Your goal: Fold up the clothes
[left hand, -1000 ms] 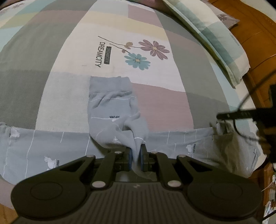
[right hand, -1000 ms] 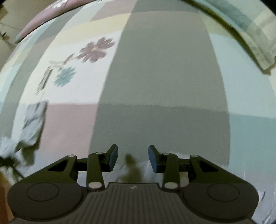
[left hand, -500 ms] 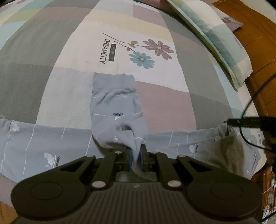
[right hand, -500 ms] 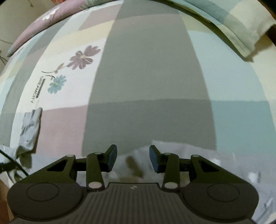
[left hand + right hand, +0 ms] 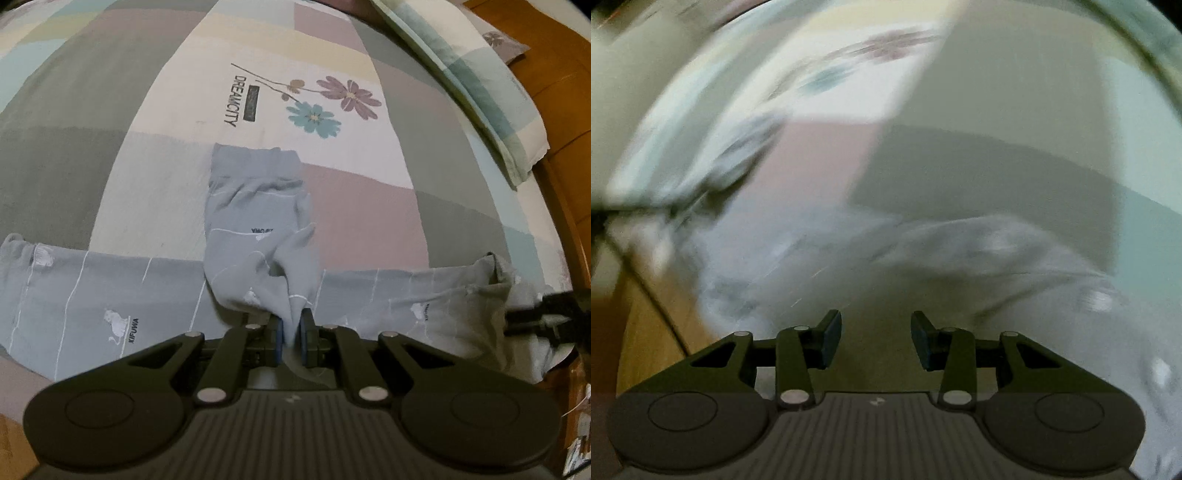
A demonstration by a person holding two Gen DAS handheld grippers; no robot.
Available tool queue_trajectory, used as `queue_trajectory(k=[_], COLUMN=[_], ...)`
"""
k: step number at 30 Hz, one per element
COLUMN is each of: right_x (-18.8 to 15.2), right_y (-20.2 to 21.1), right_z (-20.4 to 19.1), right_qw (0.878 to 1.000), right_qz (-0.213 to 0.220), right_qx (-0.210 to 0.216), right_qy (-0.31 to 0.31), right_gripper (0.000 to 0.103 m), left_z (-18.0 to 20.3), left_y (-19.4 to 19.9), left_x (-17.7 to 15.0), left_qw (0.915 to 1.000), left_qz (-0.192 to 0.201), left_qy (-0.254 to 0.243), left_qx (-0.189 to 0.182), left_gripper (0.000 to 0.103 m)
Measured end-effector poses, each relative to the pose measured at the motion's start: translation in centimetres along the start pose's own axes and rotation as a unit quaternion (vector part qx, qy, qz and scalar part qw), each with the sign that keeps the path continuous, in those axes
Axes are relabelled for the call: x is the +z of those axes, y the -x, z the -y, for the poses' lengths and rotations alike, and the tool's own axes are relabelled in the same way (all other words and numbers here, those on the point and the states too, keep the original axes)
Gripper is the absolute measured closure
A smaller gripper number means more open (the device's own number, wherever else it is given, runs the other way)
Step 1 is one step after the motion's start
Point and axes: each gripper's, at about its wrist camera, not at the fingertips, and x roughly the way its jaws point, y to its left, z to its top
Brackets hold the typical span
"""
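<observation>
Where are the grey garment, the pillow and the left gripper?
grey garment (image 5: 255, 206): left wrist view, on its far folded part.
pillow (image 5: 476, 85): left wrist view, on its checked top.
left gripper (image 5: 291, 338): left wrist view, between fingertips shut on the cloth.

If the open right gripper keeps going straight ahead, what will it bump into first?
Probably the grey pajama garment lying on the bedspread, just ahead of the open right gripper. The picture is blurred, so depth is uncertain.

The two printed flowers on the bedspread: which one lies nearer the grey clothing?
The blue flower. It sits lower on the bedspread, closer to the grey garment than the purple flower.
</observation>
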Motion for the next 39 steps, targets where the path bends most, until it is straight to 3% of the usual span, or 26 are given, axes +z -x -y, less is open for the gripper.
queue_trajectory(k=[4, 9, 12, 18, 22, 26, 32, 39], right_x=[-0.9, -1.4, -1.6, -0.9, -0.2, 0.6, 0.6, 0.0], right_y=[-2.6, -5.4, -6.0, -5.4, -5.2, -5.0, -4.8, -3.9], right_z=[-2.7, -3.4, -4.1, -3.9, -3.9, -4.1, -3.8, -3.0], right_qw=[0.996, 0.990, 0.983, 0.988, 0.990, 0.991, 0.992, 0.995], right_qz=[-0.046, -0.090, -0.121, -0.097, -0.082, -0.071, -0.061, -0.046], right_qx=[0.041, 0.098, 0.127, 0.112, 0.107, 0.108, 0.102, 0.089], right_qy=[0.062, 0.051, 0.055, 0.044, 0.038, 0.041, 0.032, 0.012], right_gripper=[0.057, 0.057, 0.057, 0.057, 0.057, 0.056, 0.056, 0.056], left_z=[-0.1, -0.3, -0.8, -0.8, 0.6, 2.4, 6.3, 7.4], left_y=[-0.4, -0.1, -0.5, 0.5, 1.6, 1.4, -2.7, -8.2], left_x=[0.2, 0.3, -0.1, -0.5, 0.0, 1.9, 5.4, 7.7], left_qw=[1.0000, 0.9999, 0.9997, 0.9990, 0.9963, 0.9930, 0.9751, 0.9686], left_qz=[0.002, 0.003, -0.019, -0.025, -0.016, -0.013, -0.023, -0.048], left_qy=[-0.002, -0.007, 0.001, 0.014, -0.021, -0.067, -0.189, -0.188], left_qx=[0.006, 0.007, 0.013, 0.034, 0.082, 0.097, 0.114, 0.156], left_gripper=[0.096, 0.096, 0.090, 0.085, 0.075, 0.069, 0.067, 0.067])
